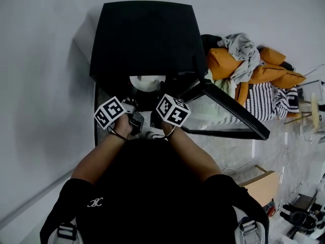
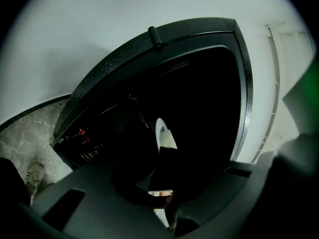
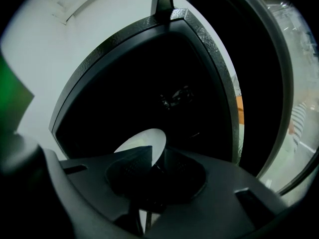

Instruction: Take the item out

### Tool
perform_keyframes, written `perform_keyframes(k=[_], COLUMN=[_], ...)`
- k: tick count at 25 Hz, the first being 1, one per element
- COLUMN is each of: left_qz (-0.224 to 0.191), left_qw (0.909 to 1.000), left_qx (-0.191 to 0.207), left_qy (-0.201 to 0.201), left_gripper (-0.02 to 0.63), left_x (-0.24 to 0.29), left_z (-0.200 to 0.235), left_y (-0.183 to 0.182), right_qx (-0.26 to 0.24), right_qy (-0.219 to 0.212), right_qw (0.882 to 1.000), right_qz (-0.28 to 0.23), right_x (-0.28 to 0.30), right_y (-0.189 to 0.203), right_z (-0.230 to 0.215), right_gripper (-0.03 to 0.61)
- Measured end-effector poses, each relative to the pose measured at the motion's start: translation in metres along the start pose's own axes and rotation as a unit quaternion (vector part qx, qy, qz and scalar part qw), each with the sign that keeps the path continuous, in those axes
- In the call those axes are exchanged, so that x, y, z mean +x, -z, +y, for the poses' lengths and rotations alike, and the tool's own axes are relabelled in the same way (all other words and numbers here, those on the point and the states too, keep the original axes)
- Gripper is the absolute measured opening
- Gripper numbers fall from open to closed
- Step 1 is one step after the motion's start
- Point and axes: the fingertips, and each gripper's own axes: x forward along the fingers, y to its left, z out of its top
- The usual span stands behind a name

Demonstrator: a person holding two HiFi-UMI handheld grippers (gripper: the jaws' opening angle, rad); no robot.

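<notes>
Clamping the white plate (image 1: 147, 82) by its rim: left gripper (image 2: 164, 151), right gripper (image 3: 153, 156) (cabinet door (image 1: 238, 112) wide open).

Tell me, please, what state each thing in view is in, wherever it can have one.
black appliance: open at the front, dark inside.
glass door: swung wide open to the right.
white plate: in the appliance's opening, gripped at its rim by both tools.
left tool: shut on the white plate.
right tool: shut on the white plate.
clothes: heaped loosely beside the appliance.
</notes>
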Motion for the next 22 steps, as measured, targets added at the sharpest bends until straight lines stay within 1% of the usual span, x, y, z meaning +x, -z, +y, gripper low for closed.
perform_keyframes(k=[3, 6, 8, 12, 17, 22], left_qz=[0.005, 0.016, 0.023, 0.031, 0.050, 0.058], left_qw=[1.0000, 0.9996, 0.9990, 0.9987, 0.9972, 0.9965], left_qx=[-0.001, -0.011, -0.019, -0.016, -0.031, -0.028], left_qy=[0.001, 0.019, 0.032, 0.036, 0.048, 0.054], left_gripper=[0.014, 0.075, 0.087, 0.087, 0.087, 0.086], left_x=[0.000, -0.003, -0.004, 0.002, 0.014, 0.020], left_z=[-0.002, -0.004, -0.008, -0.014, -0.019, -0.025], left_y=[0.000, 0.005, 0.009, 0.009, 0.021, 0.021], right_qx=[0.002, 0.006, 0.007, 0.009, 0.014, 0.013], right_qy=[-0.002, -0.004, -0.006, -0.008, -0.007, -0.013], right_qw=[1.000, 1.000, 1.000, 1.000, 1.000, 1.000], right_qz=[0.004, 0.008, 0.007, 0.007, 0.010, 0.017], right_x=[0.001, 0.004, 0.005, 0.004, 0.005, 0.003], right_y=[-0.001, 0.000, -0.002, -0.004, -0.006, -0.007], right_z=[0.000, 0.001, 0.003, 0.008, 0.007, 0.012], right_gripper=[0.067, 0.067, 0.067, 0.067, 0.067, 0.067])
